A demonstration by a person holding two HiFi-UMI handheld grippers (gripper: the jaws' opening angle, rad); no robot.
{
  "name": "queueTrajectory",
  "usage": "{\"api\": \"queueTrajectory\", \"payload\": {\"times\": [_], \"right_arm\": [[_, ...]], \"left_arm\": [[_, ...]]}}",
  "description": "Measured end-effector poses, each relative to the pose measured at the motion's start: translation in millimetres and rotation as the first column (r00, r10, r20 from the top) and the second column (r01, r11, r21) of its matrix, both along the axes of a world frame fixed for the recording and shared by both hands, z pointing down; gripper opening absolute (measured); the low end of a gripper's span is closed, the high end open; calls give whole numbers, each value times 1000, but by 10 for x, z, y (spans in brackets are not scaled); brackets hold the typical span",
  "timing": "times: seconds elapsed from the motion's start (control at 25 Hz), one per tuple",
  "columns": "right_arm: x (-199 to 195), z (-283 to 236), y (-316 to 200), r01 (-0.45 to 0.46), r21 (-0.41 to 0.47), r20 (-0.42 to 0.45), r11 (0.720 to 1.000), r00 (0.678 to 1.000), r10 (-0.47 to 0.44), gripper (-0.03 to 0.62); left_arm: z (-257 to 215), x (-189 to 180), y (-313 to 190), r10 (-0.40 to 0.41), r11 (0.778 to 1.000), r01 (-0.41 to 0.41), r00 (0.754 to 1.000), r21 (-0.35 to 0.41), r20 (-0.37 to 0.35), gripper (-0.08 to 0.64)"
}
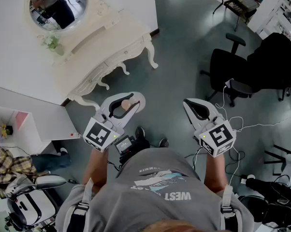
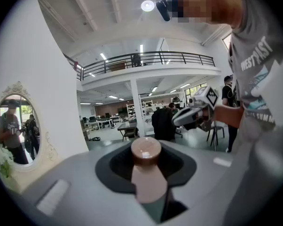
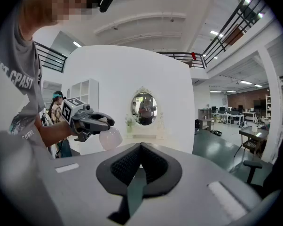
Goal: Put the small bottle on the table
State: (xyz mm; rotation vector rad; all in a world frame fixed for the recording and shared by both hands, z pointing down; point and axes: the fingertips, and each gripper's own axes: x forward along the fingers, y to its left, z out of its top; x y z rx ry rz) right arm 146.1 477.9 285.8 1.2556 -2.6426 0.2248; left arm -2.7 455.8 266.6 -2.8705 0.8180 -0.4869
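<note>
Your left gripper [image 1: 132,101] is clamped on the small pale pink bottle with a brown round cap [image 1: 125,103]. In the left gripper view the bottle [image 2: 148,175] sits between the black pads, both jaws pressed to its sides, and its cap [image 2: 146,149] points away from the camera. The right gripper view shows the same grip from the side: the bottle's rounded pale body [image 3: 110,138] hangs under the jaws.

The bottle is in the air over the grey-green floor [image 1: 184,42], just in front of the white carved dressing table [image 1: 103,43], and it does not touch the tabletop. On that table stand an oval mirror in a white ornate frame [image 1: 58,1] and a small sprig of green plant [image 1: 52,43].

Your right gripper [image 1: 190,105] is level with the left one, well apart from it and further from the table. Its jaws meet at the tips and nothing is between them; in the right gripper view [image 3: 140,148] only floor shows through the gap behind the pads.

A black office chair on a wheeled base [image 1: 226,72] stands on the floor beyond your right gripper
</note>
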Motion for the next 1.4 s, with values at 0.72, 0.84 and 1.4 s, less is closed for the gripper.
{"api": "queueTrajectory", "payload": {"times": [0.72,0.84,1.4], "right_arm": [[-274,-40,-494,-20,0,-5,1000,1000,20,2],[-305,-39,-717,-65,-6,6,998,998,65,3],[-908,-207,-1687,-221,-8,-24,975,975,221,21]], "left_arm": [[16,-384,-500,-42,999,41,999,-12,-17,112],[61,-439,-759,-14,1000,14,1000,-11,-16,112],[-23,-975,-1978,134,991,-134,989,-1,-56,112]]}}
